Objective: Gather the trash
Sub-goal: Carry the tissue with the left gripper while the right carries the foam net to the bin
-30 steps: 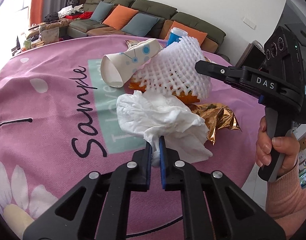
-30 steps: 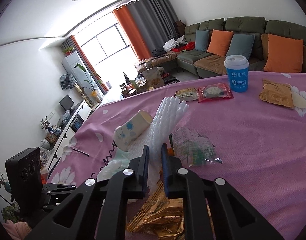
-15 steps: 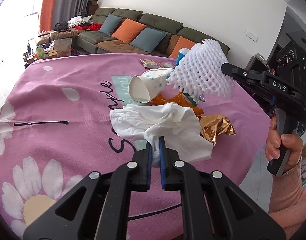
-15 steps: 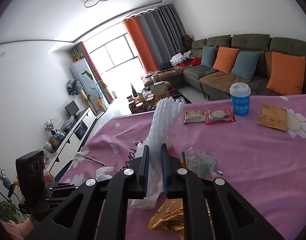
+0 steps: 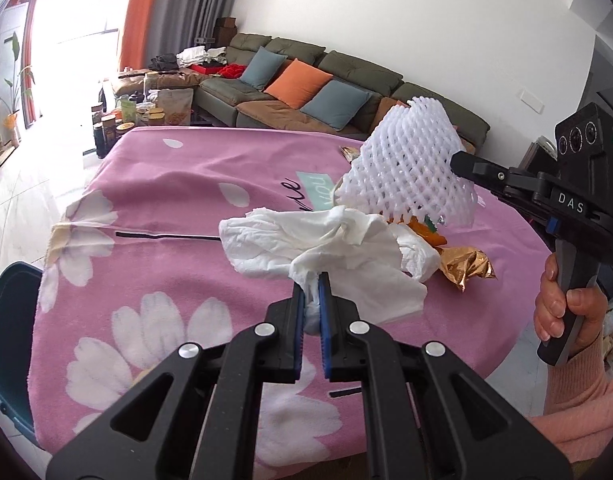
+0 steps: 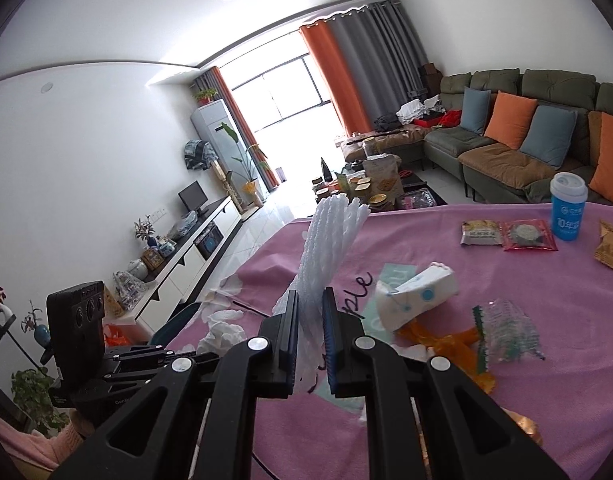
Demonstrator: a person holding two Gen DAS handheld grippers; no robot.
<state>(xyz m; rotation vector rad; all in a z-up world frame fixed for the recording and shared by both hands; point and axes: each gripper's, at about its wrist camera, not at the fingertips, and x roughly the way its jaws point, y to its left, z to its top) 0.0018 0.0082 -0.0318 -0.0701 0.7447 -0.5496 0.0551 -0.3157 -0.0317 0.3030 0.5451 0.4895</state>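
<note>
Living room with a green sofa (image 6: 518, 120) carrying four cushions, two orange and two blue-grey, behind a surface (image 5: 166, 208) draped in a pink daisy-print cloth. Left gripper (image 5: 311, 292): jaws closed on a crumpled white tissue (image 5: 326, 248), which is lifted clear of the cloth. Right gripper (image 6: 309, 312): jaws closed on one white foam fruit net (image 6: 330, 240), held up above the surface; in the left wrist view the net (image 5: 410, 172) hangs in front of the remaining litter and partly hides it. On the cloth lie one paper cup (image 6: 418, 292) on its side, an orange wrapper (image 6: 442, 340), a clear crinkled wrapper (image 6: 506, 332) and a gold foil wrapper (image 5: 466, 264). Farther back stand one blue lidded cup (image 6: 566, 212), upright, and two flat snack packets (image 6: 506, 234) side by side. A dark bin rim (image 5: 6, 320) shows just beside the surface's near-left edge.
</note>
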